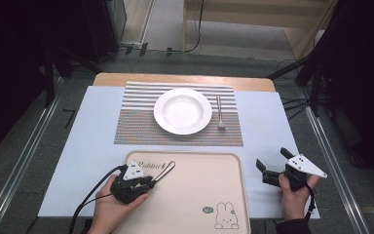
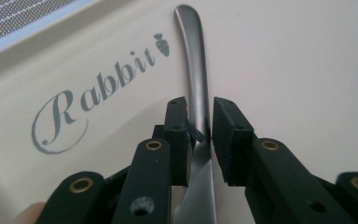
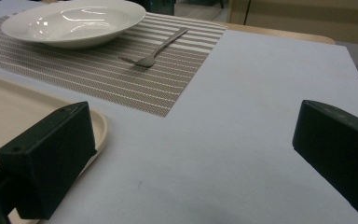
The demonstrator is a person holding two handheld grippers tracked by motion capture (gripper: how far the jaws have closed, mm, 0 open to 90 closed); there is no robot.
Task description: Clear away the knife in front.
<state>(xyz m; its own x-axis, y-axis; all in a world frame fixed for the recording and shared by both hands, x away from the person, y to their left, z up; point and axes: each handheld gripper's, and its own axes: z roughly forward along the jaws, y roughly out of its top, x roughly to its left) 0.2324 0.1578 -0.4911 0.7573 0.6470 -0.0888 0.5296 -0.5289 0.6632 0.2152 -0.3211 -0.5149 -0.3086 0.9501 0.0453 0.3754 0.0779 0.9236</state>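
Tabletop (image 1: 268, 126): pale blue cover over wood, dark floor around.
Striped woven placemat (image 1: 136, 129): far side, carrying round white ceramic plate (image 1: 182, 111) and small metal fork (image 1: 220, 113) just right of it.
Beige plastic tray (image 1: 195, 190): near edge, "Rabbit" lettering.
Left gripper (image 2: 199, 122): jaws narrow, closed around slim metal utensil handle (image 2: 193, 60) lying on tray.
Right gripper (image 1: 271, 165): jaws wide, nothing between, over bare cover right of tray.

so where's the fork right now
In the high view the fork lies on the striped placemat, just right of the white plate, beyond the tray.
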